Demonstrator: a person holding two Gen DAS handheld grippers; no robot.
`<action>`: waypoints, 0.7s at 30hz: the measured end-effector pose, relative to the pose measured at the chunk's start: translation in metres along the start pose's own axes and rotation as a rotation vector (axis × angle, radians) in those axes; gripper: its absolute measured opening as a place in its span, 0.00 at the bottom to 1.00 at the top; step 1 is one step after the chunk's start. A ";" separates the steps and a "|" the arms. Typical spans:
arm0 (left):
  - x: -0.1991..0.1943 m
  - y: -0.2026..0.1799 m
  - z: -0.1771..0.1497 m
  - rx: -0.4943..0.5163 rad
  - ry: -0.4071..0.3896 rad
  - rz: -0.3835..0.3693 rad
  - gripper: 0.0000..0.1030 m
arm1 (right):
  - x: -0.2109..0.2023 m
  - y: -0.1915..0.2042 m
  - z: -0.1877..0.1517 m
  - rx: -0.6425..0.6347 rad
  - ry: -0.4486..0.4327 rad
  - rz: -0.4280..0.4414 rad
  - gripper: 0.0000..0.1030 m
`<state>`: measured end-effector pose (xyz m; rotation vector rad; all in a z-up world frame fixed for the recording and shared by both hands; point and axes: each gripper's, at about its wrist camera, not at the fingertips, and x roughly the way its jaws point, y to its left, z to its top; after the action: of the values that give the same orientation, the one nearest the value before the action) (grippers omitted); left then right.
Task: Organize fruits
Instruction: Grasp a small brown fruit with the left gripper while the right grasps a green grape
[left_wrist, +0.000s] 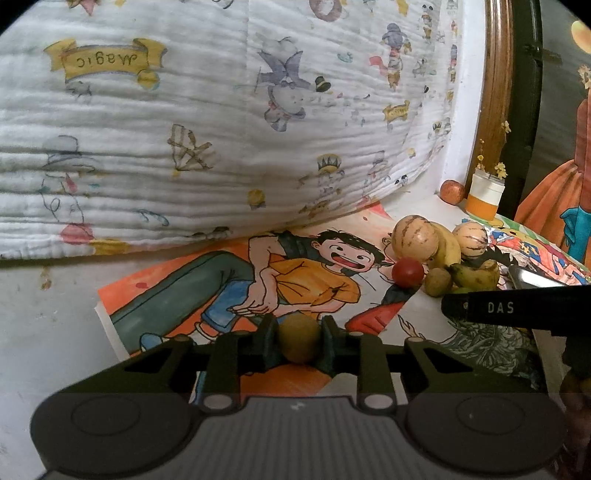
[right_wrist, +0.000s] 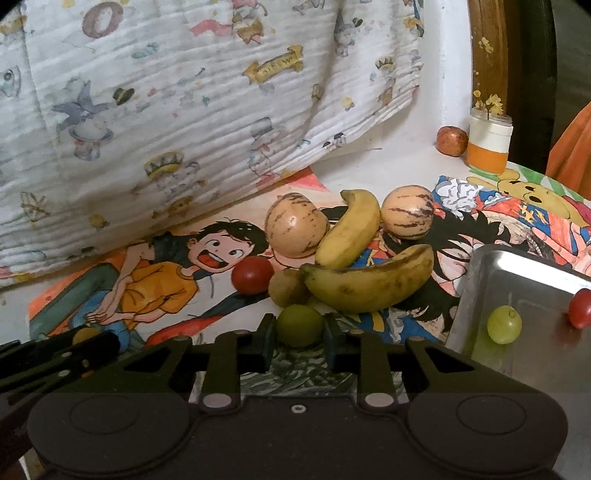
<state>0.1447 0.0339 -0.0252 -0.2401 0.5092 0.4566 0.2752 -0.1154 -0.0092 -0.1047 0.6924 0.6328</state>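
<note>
My left gripper (left_wrist: 299, 341) is shut on a small yellow-brown round fruit (left_wrist: 298, 338) above the cartoon poster. My right gripper (right_wrist: 300, 328) is shut on a green grape (right_wrist: 300, 325), just in front of the fruit pile. The pile holds two striped melons (right_wrist: 295, 225), two bananas (right_wrist: 369, 282), a red tomato (right_wrist: 252, 275) and a small brown fruit (right_wrist: 286, 288). A metal tray (right_wrist: 524, 269) at the right holds a green grape (right_wrist: 504, 324) and a red tomato (right_wrist: 580, 308). The pile also shows in the left wrist view (left_wrist: 413, 236).
A printed white quilt (left_wrist: 221, 129) rises behind the posters. A red fruit (right_wrist: 451, 140) and a white-and-orange jar (right_wrist: 488, 144) stand at the back right by a wooden frame. The right gripper's arm (left_wrist: 517, 308) crosses the left wrist view.
</note>
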 end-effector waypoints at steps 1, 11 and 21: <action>0.000 0.000 0.001 -0.002 0.004 0.000 0.28 | -0.003 0.000 -0.001 0.003 -0.002 0.006 0.28; -0.016 -0.008 0.007 -0.004 0.015 -0.027 0.28 | -0.041 -0.014 -0.006 0.041 -0.055 0.035 0.28; -0.033 -0.040 0.015 0.030 0.019 -0.098 0.28 | -0.089 -0.054 -0.014 0.101 -0.124 0.003 0.28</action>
<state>0.1441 -0.0077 0.0095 -0.2399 0.5198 0.3517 0.2457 -0.2083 0.0297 0.0292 0.6041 0.6010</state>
